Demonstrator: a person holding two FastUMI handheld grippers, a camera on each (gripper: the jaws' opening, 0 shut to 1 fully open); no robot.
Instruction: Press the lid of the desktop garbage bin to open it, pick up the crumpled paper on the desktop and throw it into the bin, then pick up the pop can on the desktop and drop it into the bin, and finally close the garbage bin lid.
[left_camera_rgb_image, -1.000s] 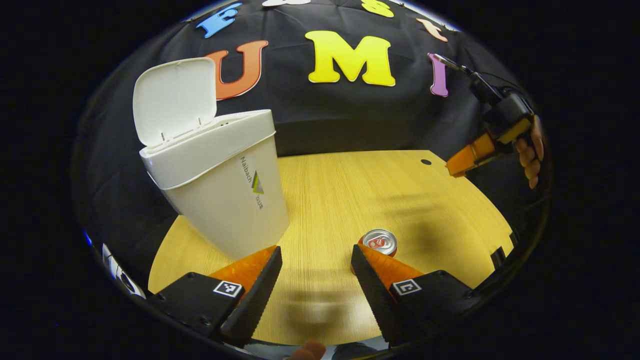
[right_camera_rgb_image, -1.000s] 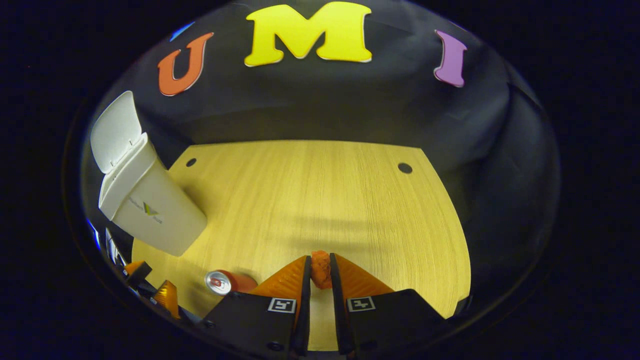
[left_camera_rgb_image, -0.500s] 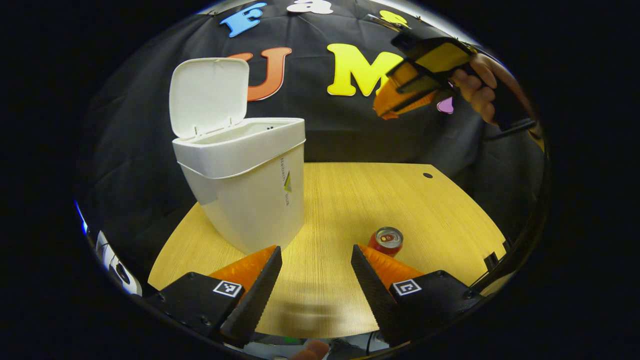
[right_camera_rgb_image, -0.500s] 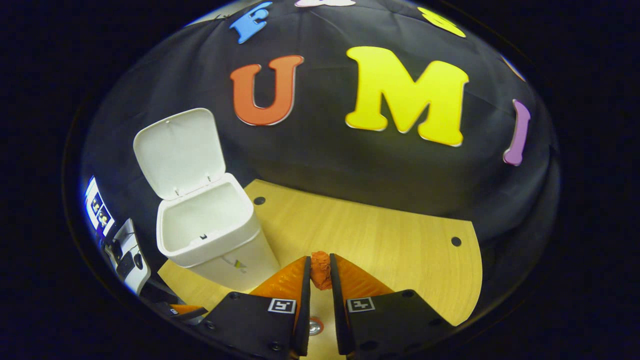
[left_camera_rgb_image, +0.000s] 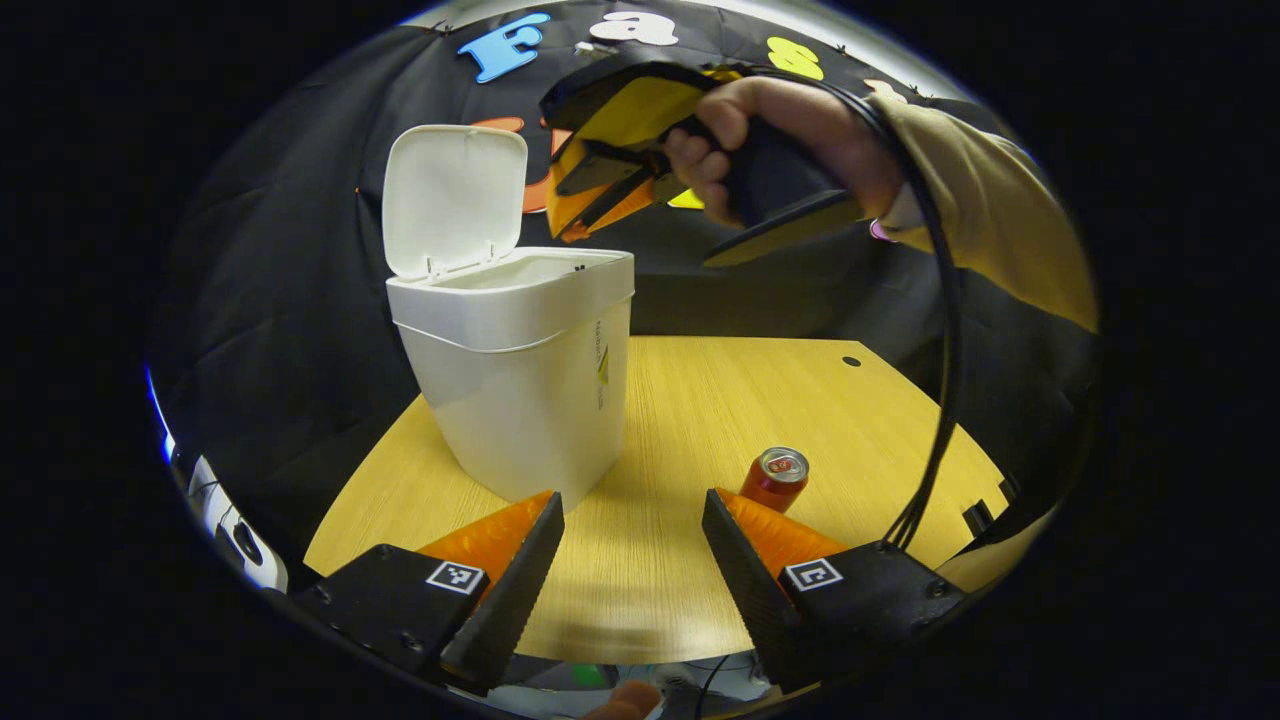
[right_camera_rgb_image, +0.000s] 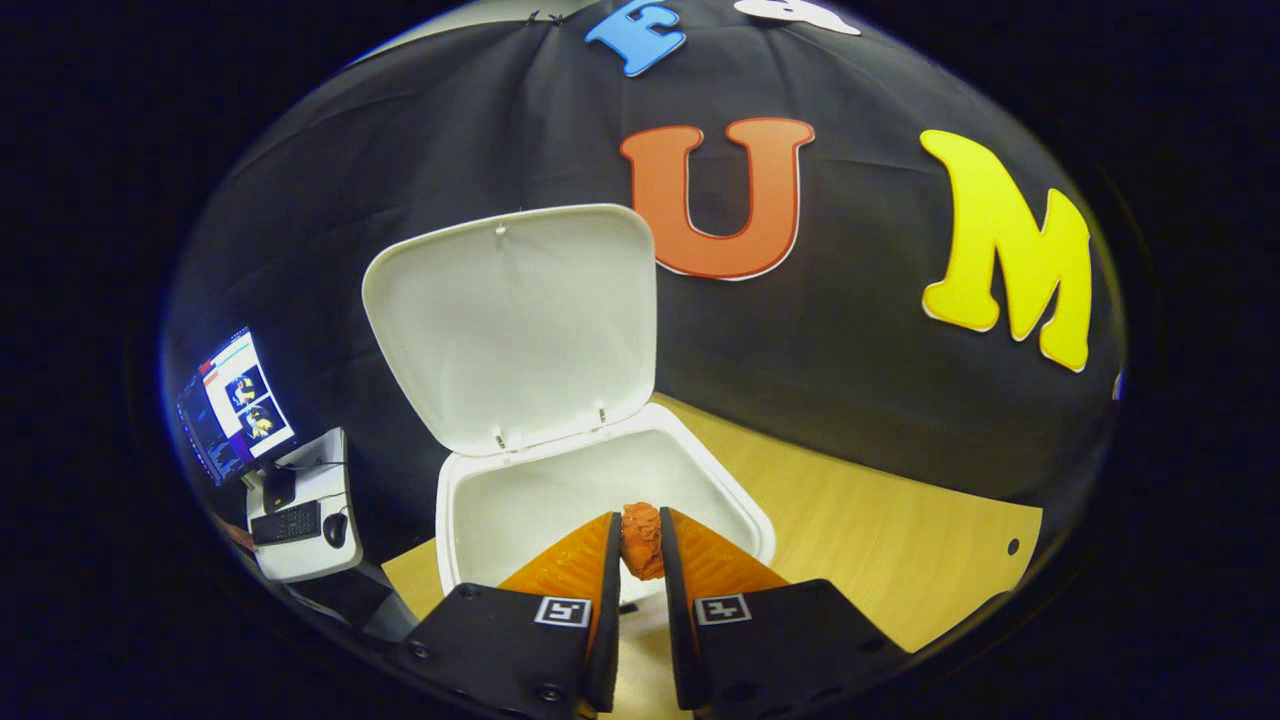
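Observation:
The white bin (left_camera_rgb_image: 520, 380) stands on the wooden desk with its lid (left_camera_rgb_image: 452, 198) swung up. In the right gripper view I look down into the bin's mouth (right_camera_rgb_image: 560, 490), and my right gripper (right_camera_rgb_image: 640, 545) is shut on a crumpled orange paper ball (right_camera_rgb_image: 641, 540) above that opening. From the left gripper view, the right gripper (left_camera_rgb_image: 590, 190) hangs over the bin's rim, held by a hand (left_camera_rgb_image: 790, 140). A red pop can (left_camera_rgb_image: 776, 478) stands upright on the desk just beyond my left gripper (left_camera_rgb_image: 630, 540), which is open with nothing between its fingers.
The wooden desk (left_camera_rgb_image: 700, 400) stretches behind the can, with a small round hole (left_camera_rgb_image: 852, 361) near its back. A cable (left_camera_rgb_image: 940, 340) hangs from the right gripper. A side table with a monitor (right_camera_rgb_image: 235, 400) and keyboard stands at the left.
My right gripper has carried the paper ball leftward and now hovers over the bin's mouth. The left gripper has hardly moved and stays open near the can.

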